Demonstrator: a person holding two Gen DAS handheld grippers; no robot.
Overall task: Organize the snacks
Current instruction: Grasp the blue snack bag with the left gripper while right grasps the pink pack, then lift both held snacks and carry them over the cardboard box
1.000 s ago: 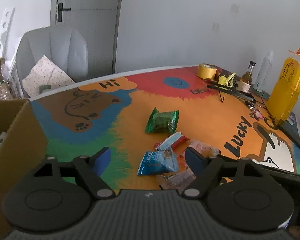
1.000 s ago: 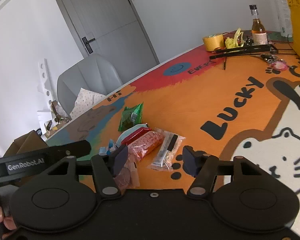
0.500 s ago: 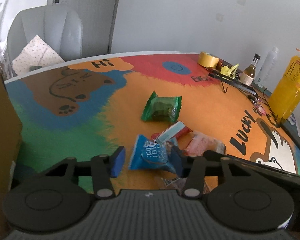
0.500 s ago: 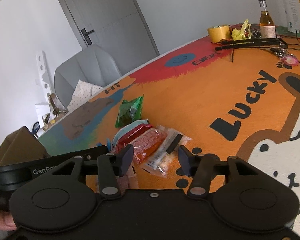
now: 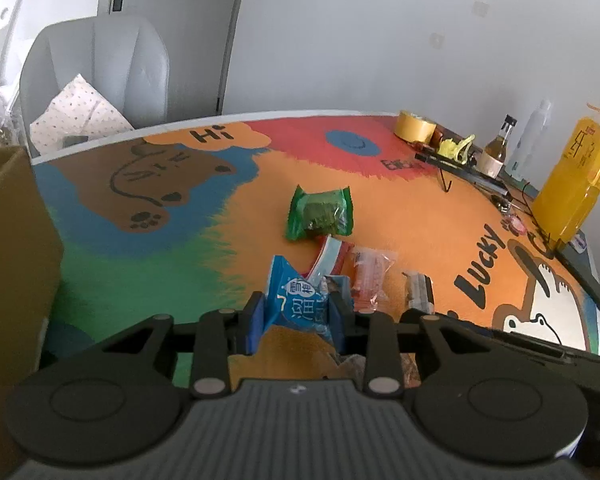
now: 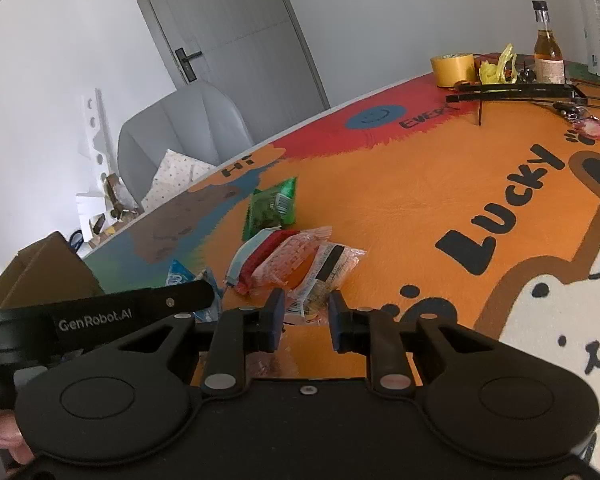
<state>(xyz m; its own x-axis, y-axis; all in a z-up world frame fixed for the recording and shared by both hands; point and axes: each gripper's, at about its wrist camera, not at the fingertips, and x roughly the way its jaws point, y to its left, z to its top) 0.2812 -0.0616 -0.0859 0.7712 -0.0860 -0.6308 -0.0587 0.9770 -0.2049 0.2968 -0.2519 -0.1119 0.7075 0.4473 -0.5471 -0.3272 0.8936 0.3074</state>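
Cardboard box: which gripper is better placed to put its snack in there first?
Probably left. The left gripper, whose jaws have just been closing on the blue packet, sits right beside the cardboard box. The right gripper, on the clear packet, is farther from it.

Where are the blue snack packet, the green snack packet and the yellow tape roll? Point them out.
blue snack packet [image 5: 296,304]: left wrist view, on its printed front, between the gripper's fingers.
green snack packet [image 5: 320,212]: left wrist view, on its middle.
yellow tape roll [image 6: 452,66]: right wrist view, on its outer side.
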